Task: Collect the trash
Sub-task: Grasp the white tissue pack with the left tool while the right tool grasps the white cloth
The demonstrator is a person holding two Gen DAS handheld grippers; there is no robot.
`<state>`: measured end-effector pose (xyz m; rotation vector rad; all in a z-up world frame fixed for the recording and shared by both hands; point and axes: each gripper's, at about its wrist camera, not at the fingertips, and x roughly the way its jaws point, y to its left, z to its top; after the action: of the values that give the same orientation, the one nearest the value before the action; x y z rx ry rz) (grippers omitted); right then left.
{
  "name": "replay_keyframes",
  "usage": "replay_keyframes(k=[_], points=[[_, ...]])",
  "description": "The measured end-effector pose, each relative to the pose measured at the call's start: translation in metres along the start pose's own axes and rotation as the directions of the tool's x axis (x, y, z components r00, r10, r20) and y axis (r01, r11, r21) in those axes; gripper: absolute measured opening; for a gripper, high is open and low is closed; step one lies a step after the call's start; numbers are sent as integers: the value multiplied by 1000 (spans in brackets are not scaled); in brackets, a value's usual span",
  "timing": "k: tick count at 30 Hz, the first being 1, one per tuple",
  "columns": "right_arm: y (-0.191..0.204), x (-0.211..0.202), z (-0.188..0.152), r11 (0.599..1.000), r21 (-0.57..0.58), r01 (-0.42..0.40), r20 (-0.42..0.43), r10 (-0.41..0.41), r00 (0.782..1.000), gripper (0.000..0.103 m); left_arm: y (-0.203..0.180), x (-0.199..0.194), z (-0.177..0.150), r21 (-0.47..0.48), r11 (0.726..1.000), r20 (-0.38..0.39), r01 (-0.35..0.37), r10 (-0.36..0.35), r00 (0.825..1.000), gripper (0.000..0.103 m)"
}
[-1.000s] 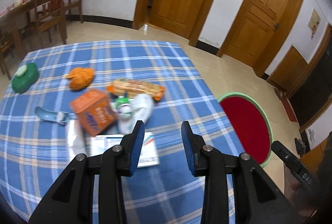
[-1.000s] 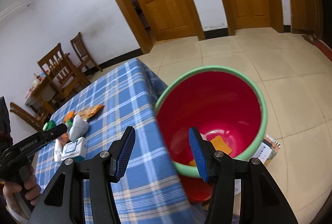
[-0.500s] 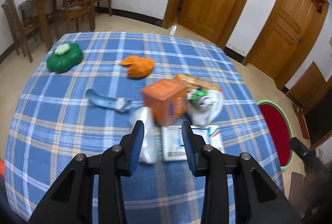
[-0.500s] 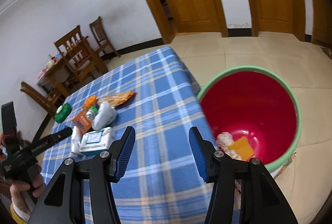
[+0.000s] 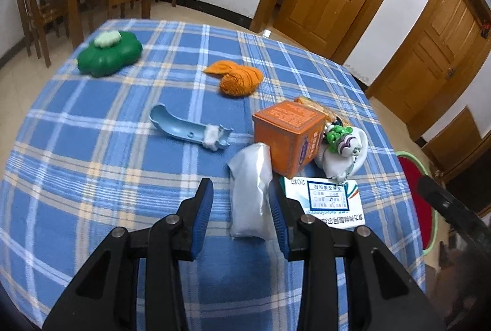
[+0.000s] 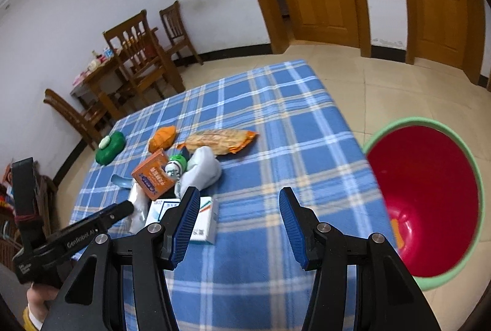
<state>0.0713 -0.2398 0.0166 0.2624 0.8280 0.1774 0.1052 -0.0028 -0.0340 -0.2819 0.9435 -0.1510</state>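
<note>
I am bringing my left gripper (image 5: 239, 202), open and empty, over the white pouch (image 5: 251, 193), whose long axis is running along the fingers, near the table (image 5: 92, 147) edge beside me, nearer than the right gripper (image 6: 234, 226), also open and empty.

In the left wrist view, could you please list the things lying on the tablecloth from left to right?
green clover-shaped case → blue plastic piece → orange cloth → orange box → green-and-white toy

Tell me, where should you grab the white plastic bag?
Grab the white bag across its narrow middle, coming from above at the near end. It lies flat and long, pointing away from the left hand-held gripper, whose open fingers already stand on either side. The orange box crowds its far end.
</note>
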Motion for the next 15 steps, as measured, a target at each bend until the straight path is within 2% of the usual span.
replay_keyframes(k=[15], points=[[21, 69, 18, 996, -38, -86, -113, 81, 990, 55, -3, 20, 3, 12, 1000, -25, 27, -27, 999, 37]])
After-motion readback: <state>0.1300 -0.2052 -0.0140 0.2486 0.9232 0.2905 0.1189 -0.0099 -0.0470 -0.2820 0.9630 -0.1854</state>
